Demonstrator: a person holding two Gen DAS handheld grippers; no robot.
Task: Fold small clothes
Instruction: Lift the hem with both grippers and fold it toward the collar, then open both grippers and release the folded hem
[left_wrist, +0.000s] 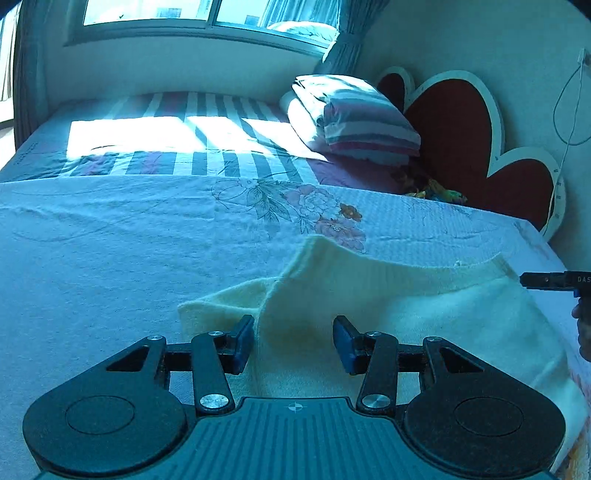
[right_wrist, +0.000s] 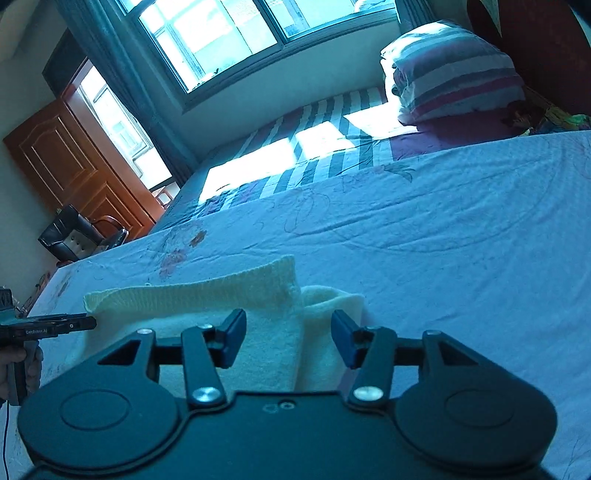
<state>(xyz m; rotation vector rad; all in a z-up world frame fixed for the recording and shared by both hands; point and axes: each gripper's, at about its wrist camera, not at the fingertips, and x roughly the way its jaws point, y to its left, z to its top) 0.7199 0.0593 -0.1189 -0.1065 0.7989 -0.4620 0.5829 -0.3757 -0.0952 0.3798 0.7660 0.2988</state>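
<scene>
— So what is lying on the bed (left_wrist: 110, 258)?
— A cream knitted garment (left_wrist: 388, 306) is resting flat on the floral sheet, near the bed's front edge.
— And the tools?
— The left tool (left_wrist: 293, 345) is hovering over it, jaws standing partly apart and gripping nothing — the right tool (right_wrist: 288, 339) is doing likewise at the opposite end.

The letters "DAS" stand on the right tongs (left_wrist: 554, 280); small print on the left tongs (right_wrist: 48, 326) is illegible.
</scene>
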